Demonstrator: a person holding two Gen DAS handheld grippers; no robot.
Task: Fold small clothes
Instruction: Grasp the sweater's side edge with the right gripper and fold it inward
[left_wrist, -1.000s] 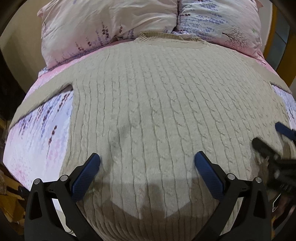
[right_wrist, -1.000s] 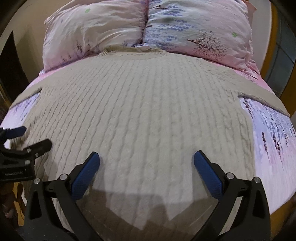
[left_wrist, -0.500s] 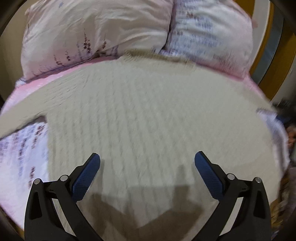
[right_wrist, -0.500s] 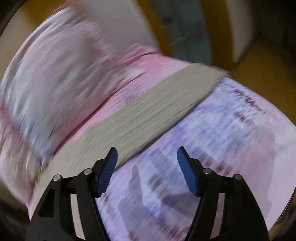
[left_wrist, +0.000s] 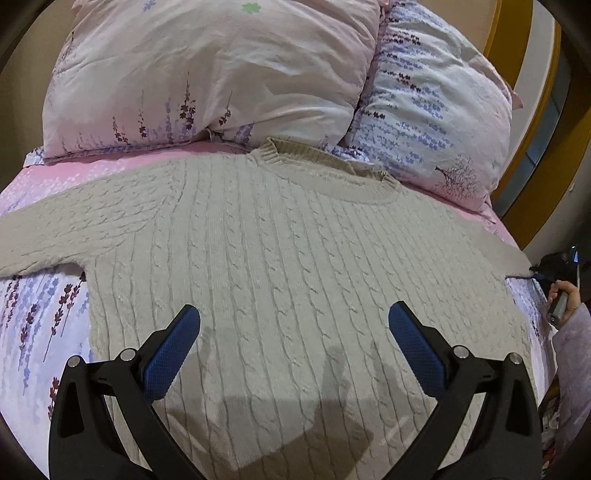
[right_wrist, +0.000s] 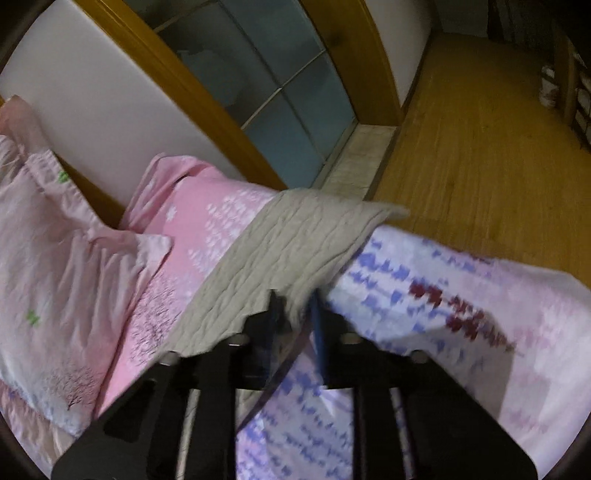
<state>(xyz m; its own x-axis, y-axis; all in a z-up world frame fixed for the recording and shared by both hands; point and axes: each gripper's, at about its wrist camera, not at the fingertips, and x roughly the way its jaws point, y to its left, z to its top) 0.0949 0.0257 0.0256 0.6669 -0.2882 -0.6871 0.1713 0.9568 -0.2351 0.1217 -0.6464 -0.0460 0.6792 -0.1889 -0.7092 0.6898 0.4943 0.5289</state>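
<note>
My left hand-held gripper (left_wrist: 293, 328) hangs spread over the sweater (left_wrist: 295, 258), flat on the bed (left_wrist: 37, 314). Right hand-held gripper (right_wrist: 295, 314), spread before, now pinches the sleeve (right_wrist: 295, 236). Pillows (left_wrist: 221, 74) far; wooden floor (right_wrist: 480, 129) beyond.

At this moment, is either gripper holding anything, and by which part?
The right gripper is shut on the sweater's right sleeve, pinching its lower edge partway along. The left gripper is open above the sweater's body, holding nothing.
</note>
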